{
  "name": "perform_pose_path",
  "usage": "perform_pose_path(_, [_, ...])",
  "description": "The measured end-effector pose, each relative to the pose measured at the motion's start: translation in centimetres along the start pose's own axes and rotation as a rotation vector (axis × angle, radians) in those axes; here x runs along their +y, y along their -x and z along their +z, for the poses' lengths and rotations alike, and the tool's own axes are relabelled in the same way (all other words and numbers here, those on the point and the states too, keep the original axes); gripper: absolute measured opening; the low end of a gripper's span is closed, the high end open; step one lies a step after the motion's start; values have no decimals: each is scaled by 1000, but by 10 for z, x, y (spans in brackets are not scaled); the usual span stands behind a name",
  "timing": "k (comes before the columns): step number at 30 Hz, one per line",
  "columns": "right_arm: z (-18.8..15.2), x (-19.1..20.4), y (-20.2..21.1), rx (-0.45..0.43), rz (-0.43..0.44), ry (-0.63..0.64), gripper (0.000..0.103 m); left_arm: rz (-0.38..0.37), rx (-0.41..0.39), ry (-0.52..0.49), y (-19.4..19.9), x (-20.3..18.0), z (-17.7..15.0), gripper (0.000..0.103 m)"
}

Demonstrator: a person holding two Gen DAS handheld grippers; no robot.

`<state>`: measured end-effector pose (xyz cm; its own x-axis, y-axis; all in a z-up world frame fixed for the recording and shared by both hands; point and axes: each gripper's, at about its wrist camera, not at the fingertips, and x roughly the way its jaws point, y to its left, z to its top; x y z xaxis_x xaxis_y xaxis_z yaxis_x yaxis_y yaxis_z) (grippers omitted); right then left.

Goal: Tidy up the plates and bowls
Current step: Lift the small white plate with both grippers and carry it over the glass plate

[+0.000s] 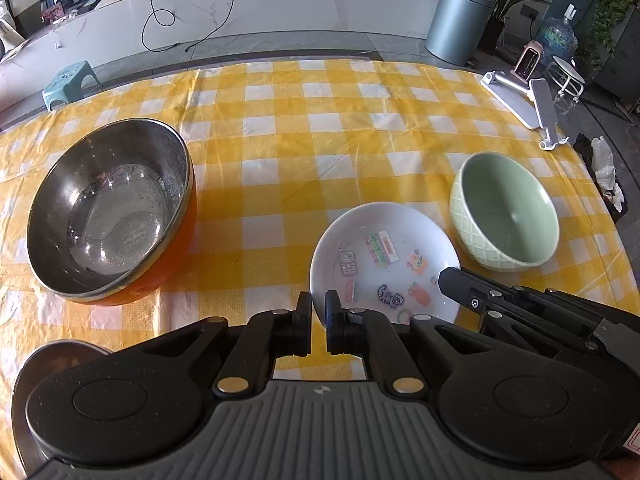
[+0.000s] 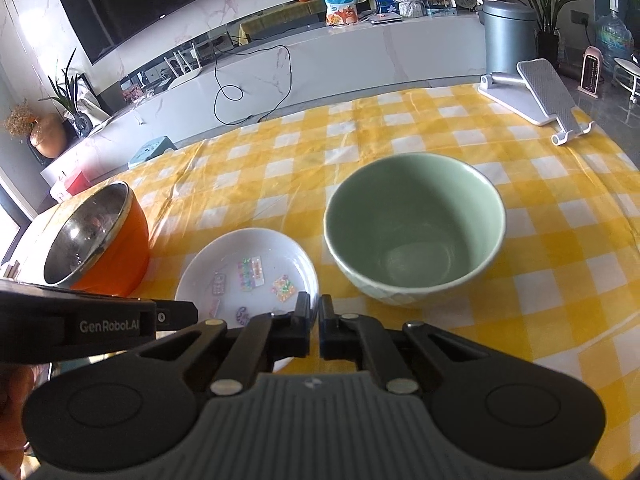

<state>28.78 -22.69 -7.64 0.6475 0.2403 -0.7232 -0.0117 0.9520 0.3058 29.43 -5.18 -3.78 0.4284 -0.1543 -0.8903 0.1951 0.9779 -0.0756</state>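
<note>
White plate (image 1: 384, 264), shallow and decorated with small coloured stickers, lies on the yellow-checked worktop (image 1: 300, 128) between the steel-lined orange bowl (image 1: 110, 208) and the green bowl (image 1: 506, 212); the green bowl stands just beside it, the orange bowl well apart on the other side. Both bowls are upright and empty.

The left hand-held gripper (image 1: 319, 312) has its jaws drawn narrow on the near rim of the plate, the rim edge passing between the two pads. The right hand-held gripper (image 2: 315, 316) stands at the same plate's near rim on the side toward the green bowl, jaws closed to a slit; whether its pads pinch the rim or merely meet above it cannot be told. In the left wrist view the right tool's fingers reach across the plate's edge.

Risks, as judged from this arrangement. A glazed rim held only at the near edge offers little purchase: lifting could let the plate pivot downward and slip free. Two grippers on one rim may pull against each other and twist it loose. The green bowl is close enough that a sideways swing of the plate could knock it. The smooth cloth may also let the plate slide away instead of rising.
</note>
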Motion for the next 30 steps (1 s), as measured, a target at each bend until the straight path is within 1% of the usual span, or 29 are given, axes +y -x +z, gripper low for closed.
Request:
perform_pose_path(7, [-10,-7,40,-40,26,-66,0,-1,-57,-19,37,-16,-17,6])
perform_pose_path(10, [-16,-6,57,-54,40,-87,0,-6,-78,-12,53,-20,-31,6])
perform_pose_path(15, [-41,-4,92,-75,62,-143,0,-33,-97,9,79,-21,-60,7])
perform_pose_path(18, [-60,1,116,-85,77,-169,0,-35,-125,-3,96,-22,-83,7])
perform_pose_path(25, [-101,23,168,-101,92,-175,0,-73,-158,49,132,-5,-133,6])
perform_pose_path(30, [-128,49,184,-75,108,-137,0,-87,-177,118,153,22,-166,6])
